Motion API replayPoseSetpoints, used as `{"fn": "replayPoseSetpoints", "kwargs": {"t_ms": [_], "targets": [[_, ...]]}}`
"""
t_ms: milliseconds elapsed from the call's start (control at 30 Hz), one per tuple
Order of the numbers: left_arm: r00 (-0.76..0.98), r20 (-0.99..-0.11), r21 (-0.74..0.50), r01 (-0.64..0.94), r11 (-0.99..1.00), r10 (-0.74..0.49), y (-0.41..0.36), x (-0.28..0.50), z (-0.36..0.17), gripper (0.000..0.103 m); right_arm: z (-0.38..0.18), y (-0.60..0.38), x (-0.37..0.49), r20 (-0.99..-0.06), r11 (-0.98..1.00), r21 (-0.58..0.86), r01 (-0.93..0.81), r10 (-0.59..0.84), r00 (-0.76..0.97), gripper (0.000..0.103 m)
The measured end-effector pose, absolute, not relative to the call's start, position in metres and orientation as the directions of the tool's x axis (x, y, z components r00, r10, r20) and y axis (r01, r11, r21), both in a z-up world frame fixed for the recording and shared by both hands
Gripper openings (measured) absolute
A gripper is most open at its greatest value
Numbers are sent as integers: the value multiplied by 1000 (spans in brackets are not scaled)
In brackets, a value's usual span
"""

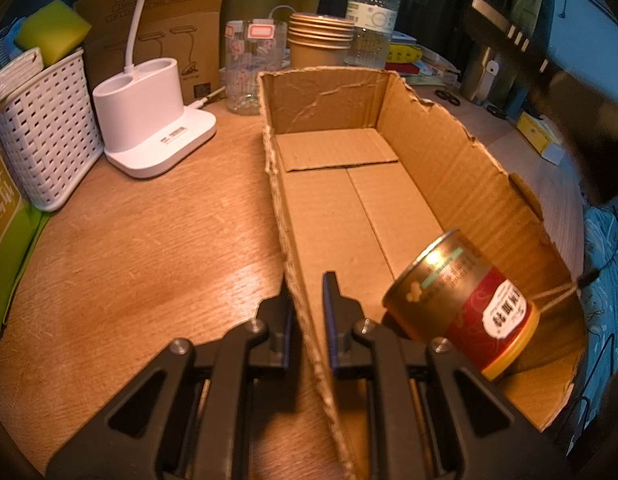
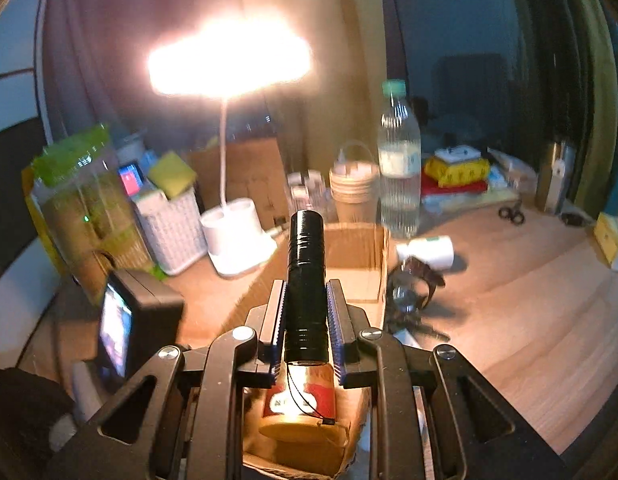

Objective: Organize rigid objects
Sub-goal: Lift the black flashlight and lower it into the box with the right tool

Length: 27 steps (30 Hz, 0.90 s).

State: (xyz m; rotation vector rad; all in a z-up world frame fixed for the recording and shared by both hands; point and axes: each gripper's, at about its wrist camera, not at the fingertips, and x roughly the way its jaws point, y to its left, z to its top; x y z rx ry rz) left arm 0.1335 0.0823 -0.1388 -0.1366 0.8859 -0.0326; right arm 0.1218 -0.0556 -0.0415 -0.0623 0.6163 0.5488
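Note:
An open cardboard box (image 1: pixel 449 152) lies on the wooden desk. My left gripper (image 1: pixel 309 284) is shut on the box's near left wall, one finger outside and one inside. A gold and red can (image 1: pixel 461 304) lies on its side in the near right of the box. In the right wrist view my right gripper (image 2: pixel 306 284) is shut on a black flashlight (image 2: pixel 307 264) that points forward, with its cord hanging down. It hovers over the near end of the box (image 2: pixel 349 248), right above the can (image 2: pixel 299 400).
A white lamp base (image 1: pixel 149 112), a white basket (image 1: pixel 49 132), a glass (image 1: pixel 253 68), stacked paper cups (image 1: pixel 321 40) and a water bottle (image 1: pixel 373 12) stand behind and left of the box. Right of the box lie a white roll (image 2: pixel 429 250), a dark strapped item (image 2: pixel 417 280) and scissors (image 2: pixel 511 214).

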Motion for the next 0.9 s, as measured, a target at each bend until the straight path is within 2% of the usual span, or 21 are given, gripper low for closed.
{"fn": "replayPoseSetpoints", "kwargs": {"t_ms": [600,667,767,900], "targets": [[633,-770,-133,-28,991,-86,83,134,-139,13,-87,-56,134,-666,887,14,-462,353,657,21],[633,-770,-133,-28,991,-86,83,134,-139,13,-87,-56,133,-671,885,12,-465,351,653,22],[633,-769,-135,-27,990,-87,82,133,-139,13,-86,-56,130,-675,881,12,-473,356,646,30],[633,-769,-135,-27,990,-88,82,134,-139,13,-79,-59,126,-660,882,13,-471,361,659,32]]}}
